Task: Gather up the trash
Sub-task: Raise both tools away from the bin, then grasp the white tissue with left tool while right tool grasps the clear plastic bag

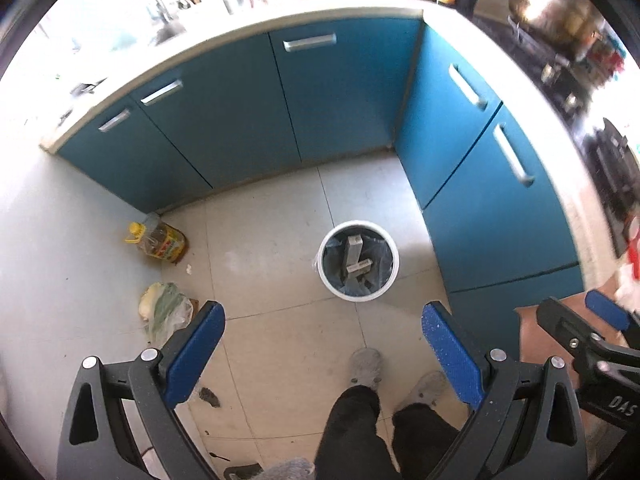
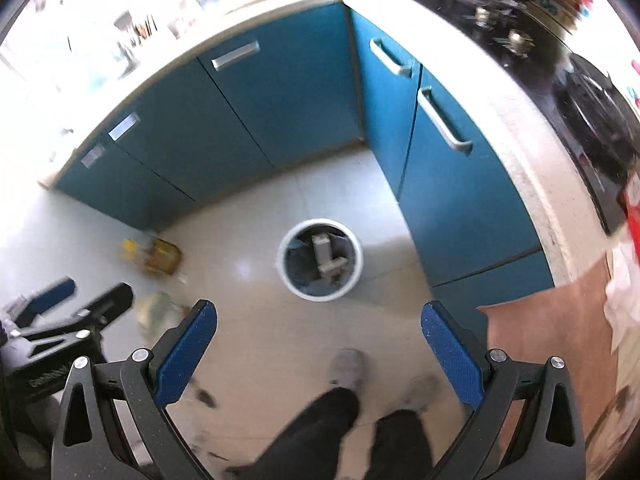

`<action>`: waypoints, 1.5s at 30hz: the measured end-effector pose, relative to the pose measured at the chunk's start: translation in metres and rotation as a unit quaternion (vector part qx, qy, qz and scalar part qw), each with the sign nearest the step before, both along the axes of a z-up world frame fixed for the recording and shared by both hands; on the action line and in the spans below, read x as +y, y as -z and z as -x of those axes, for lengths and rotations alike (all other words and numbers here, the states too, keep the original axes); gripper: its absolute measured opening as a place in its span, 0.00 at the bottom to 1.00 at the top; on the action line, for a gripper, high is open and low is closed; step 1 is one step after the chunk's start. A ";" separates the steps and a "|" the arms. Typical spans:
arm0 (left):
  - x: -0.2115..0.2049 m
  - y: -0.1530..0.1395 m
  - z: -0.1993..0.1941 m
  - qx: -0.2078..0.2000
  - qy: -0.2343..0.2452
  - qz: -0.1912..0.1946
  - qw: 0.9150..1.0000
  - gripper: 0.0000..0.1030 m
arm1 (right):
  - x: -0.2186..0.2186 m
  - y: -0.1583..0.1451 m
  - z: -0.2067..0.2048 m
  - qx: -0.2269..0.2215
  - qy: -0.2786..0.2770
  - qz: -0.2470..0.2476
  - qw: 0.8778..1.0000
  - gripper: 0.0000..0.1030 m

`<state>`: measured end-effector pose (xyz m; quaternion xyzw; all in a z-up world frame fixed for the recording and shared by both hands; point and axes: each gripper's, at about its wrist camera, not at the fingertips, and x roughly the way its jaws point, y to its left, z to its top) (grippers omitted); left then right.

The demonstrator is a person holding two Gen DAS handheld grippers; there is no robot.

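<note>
On the tiled floor [image 1: 280, 220] in the corner of the blue cabinets [image 1: 340, 92] stands a white bin [image 1: 359, 260] holding grey cartons. Left gripper [image 1: 323, 354] and right gripper [image 2: 318, 354] hang above it, jaws wide apart, empty. An oil bottle [image 1: 162, 240] and a bagged bundle [image 1: 166, 310] lie leftward.

bare floor tiles ring the white bin [image 1: 359, 261] on every side, leaving open approach from above. blue cabinet doors [image 1: 480, 184] wall in the corner behind and right of the bin. left of the bin, an oil bottle [image 1: 160, 241] and a plastic bag [image 1: 166, 310] crowd the floor.
</note>
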<state>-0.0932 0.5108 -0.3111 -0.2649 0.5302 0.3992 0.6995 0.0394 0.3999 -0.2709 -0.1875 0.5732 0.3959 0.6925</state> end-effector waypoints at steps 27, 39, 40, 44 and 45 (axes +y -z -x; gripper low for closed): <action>-0.297 0.056 -0.380 0.063 0.341 0.083 0.934 0.98 | -0.514 0.045 -0.189 0.060 0.473 0.085 0.875 0.91; -0.300 0.074 -0.386 0.066 0.337 0.069 0.937 0.02 | -0.516 0.059 -0.195 0.036 0.427 0.076 0.900 0.08; -0.300 0.071 -0.384 0.064 0.338 0.063 0.937 0.02 | -0.516 0.056 -0.196 0.033 0.425 0.073 0.902 0.08; -0.296 0.044 -0.373 0.042 0.345 0.035 0.937 0.02 | -0.513 0.033 -0.204 0.010 0.412 0.050 0.910 0.07; -0.295 0.038 -0.370 0.035 0.346 0.031 0.937 0.02 | -0.509 0.023 -0.204 0.002 0.409 0.042 0.912 0.06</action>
